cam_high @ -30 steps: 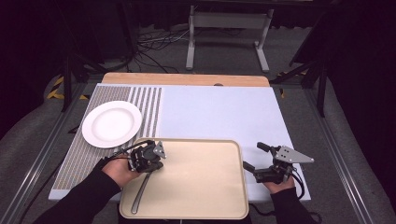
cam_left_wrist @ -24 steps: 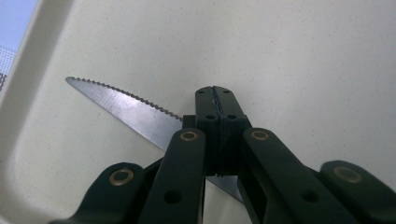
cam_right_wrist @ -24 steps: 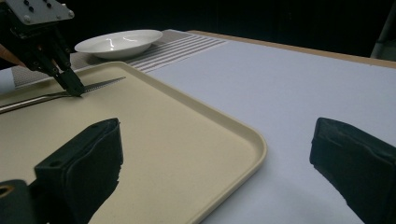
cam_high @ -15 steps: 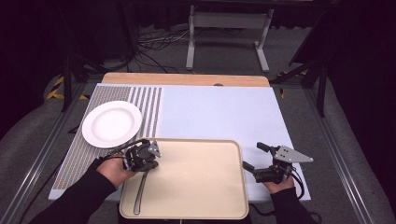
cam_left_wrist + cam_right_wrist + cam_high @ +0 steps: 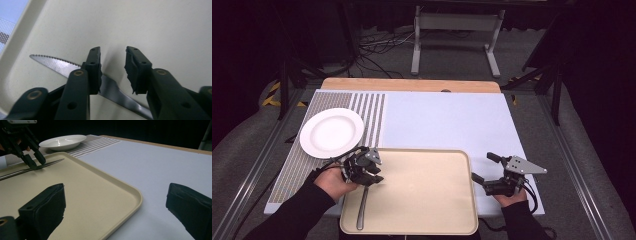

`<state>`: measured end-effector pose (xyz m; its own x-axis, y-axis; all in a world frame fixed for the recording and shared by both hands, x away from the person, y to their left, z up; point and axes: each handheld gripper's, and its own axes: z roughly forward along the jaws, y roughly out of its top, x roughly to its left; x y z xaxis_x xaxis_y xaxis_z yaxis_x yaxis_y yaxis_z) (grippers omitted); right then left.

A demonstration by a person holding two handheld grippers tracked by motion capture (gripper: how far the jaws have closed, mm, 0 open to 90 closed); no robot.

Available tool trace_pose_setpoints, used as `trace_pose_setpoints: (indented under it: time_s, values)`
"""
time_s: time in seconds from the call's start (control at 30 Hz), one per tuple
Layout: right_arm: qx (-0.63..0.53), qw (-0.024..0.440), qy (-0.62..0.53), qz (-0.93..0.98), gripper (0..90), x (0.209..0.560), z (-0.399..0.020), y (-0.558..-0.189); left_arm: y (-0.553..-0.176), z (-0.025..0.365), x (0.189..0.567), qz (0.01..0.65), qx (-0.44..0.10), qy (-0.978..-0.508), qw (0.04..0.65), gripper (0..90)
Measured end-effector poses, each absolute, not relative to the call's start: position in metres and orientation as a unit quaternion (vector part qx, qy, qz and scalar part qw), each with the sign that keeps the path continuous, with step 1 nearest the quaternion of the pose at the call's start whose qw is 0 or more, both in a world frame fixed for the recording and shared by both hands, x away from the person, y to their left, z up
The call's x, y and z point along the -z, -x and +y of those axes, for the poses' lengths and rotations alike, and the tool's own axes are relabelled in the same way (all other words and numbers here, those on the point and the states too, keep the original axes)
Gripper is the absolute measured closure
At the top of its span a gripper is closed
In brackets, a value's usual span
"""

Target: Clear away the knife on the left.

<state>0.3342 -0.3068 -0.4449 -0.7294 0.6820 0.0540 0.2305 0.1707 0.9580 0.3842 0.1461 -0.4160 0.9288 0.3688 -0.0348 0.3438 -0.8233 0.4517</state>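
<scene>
Now | my left gripper (image 5: 113, 71) jaws just opening, astride serrated knife (image 5: 57, 65) on tray (image 5: 432, 200) | my right gripper (image 5: 483, 169) apart beside tray.

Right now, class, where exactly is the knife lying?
In the high view the knife lies flat in the beige tray, along its left edge, under the left gripper, with the white plate just beyond the tray's corner.

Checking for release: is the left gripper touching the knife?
Cannot tell. In the left gripper view the left gripper has opened; one of its fingers overlaps the knife.
</scene>
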Motion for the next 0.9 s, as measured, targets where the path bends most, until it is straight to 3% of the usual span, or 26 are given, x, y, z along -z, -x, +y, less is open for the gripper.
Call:
trace_pose_setpoints:
  time_s: [0.07, 0.23, 0.33, 0.43, 0.9]
  values:
    - [-0.565, 0.2, -0.309, 0.739, 3.3, 0.445, -0.307, -0.334, -0.384, 0.149, 0.411, 0.185, -0.026, -0.951, 0.247, 57.2]
    - [-0.569, 0.204, -0.307, 0.735, 3.3, 0.444, -0.307, -0.335, -0.382, 0.159, 0.399, 0.199, -0.035, -0.932, 0.3, 20.7]
    - [-0.57, 0.204, -0.306, 0.735, 3.3, 0.444, -0.306, -0.336, -0.381, 0.173, 0.395, 0.217, -0.023, -0.91, 0.354, 11.2]
    - [-0.571, 0.207, -0.304, 0.734, 3.3, 0.443, -0.307, -0.336, -0.38, 0.182, 0.394, 0.225, -0.022, -0.896, 0.381, 6.2]
    - [-0.574, 0.213, -0.306, 0.729, 3.1, 0.442, -0.308, -0.335, -0.361, 0.243, 0.4, 0.269, -0.083, -0.819, 0.5, 2.2]
